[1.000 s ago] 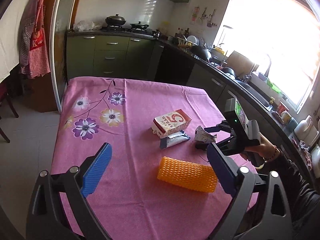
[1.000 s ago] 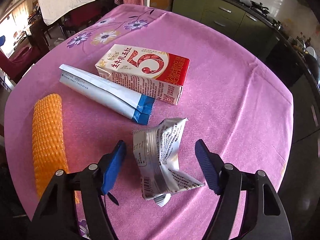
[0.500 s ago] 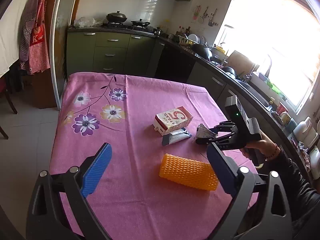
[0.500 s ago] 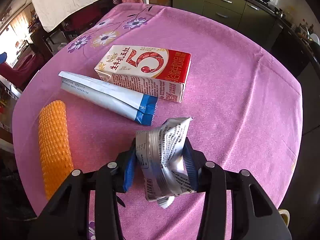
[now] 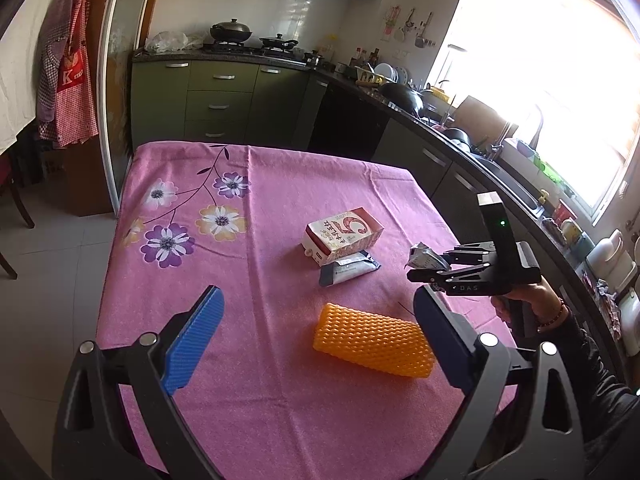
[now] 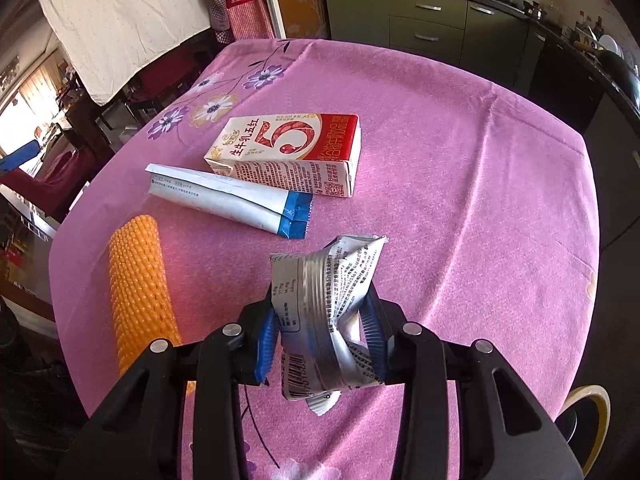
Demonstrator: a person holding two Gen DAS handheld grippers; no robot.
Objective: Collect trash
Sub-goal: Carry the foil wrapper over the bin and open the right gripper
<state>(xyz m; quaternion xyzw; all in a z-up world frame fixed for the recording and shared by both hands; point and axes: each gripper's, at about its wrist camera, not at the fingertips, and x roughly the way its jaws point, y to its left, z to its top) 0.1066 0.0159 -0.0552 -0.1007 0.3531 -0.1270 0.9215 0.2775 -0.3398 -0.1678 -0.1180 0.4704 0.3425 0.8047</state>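
A crumpled silver wrapper point(image 6: 328, 280) sits between the blue pads of my right gripper point(image 6: 322, 320), whose jaws are closing and press on it; it hangs just above the pink tablecloth point(image 6: 460, 184). The left wrist view shows that gripper point(image 5: 416, 270) at the table's right side, holding the wrapper point(image 5: 422, 258). On the cloth lie a red-and-white milk carton point(image 6: 288, 148), a white-and-blue packet point(image 6: 228, 196) and an orange foam net sleeve point(image 6: 138, 280). My left gripper point(image 5: 318, 304) hovers open over the table's near side, the orange sleeve point(image 5: 372, 340) by its right finger.
A person's hand point(image 5: 528, 304) holds the right gripper. A roll of tape point(image 6: 588, 412) lies off the table's right edge. Green kitchen cabinets point(image 5: 220, 104) stand beyond the far edge, a counter with dishes point(image 5: 460, 132) runs along the right.
My right gripper's jaws closed on the silver wrapper and lifted it slightly off the cloth, rolling a little. The left gripper has stayed put and open.
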